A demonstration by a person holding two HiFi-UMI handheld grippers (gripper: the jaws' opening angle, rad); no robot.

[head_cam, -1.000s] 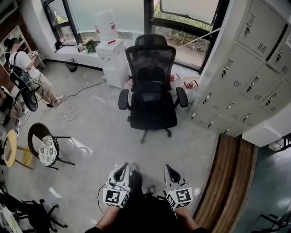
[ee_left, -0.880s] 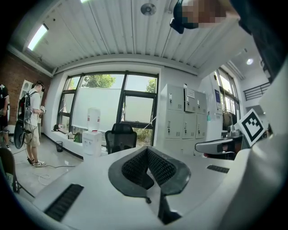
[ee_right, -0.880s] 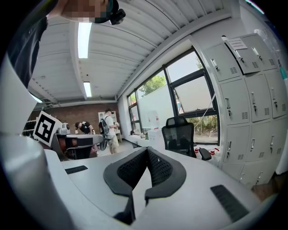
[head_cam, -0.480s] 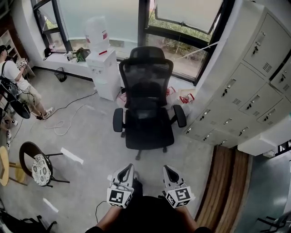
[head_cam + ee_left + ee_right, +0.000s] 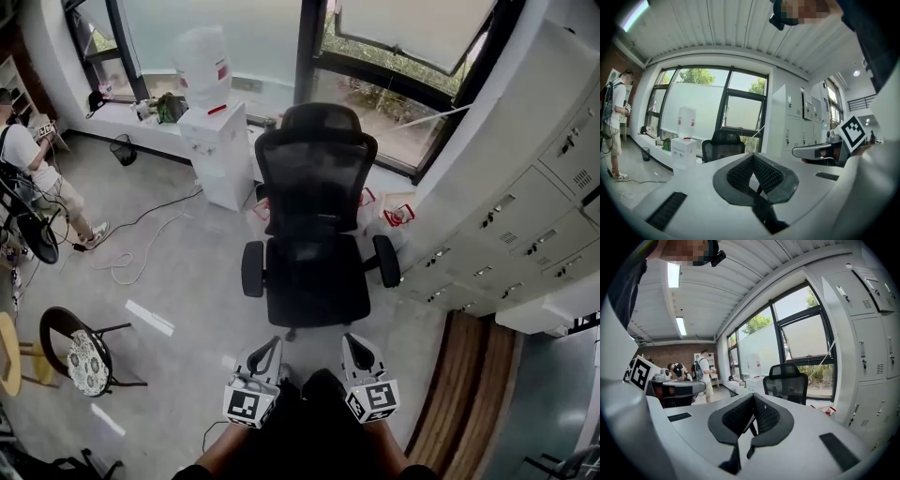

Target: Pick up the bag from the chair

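Observation:
A black mesh office chair (image 5: 316,234) stands in front of the window, facing me. Its seat is dark, and I cannot make out a bag against it. My left gripper (image 5: 269,349) and right gripper (image 5: 354,345) are held side by side just short of the seat's front edge, both shut and holding nothing. The left gripper (image 5: 753,157) points at the chair (image 5: 723,145) in the left gripper view. In the right gripper view the right gripper (image 5: 753,397) has the chair (image 5: 786,380) ahead and slightly right.
A white water dispenser (image 5: 214,122) stands left of the chair. Grey lockers (image 5: 525,225) line the right wall above a wooden strip (image 5: 459,394). A small chair with a patterned cushion (image 5: 82,356), floor cables (image 5: 131,253) and a person (image 5: 28,169) are at left.
I have come closer to the office chair; it now sits larger and nearer to both grippers. The grippers stay shut side by side.

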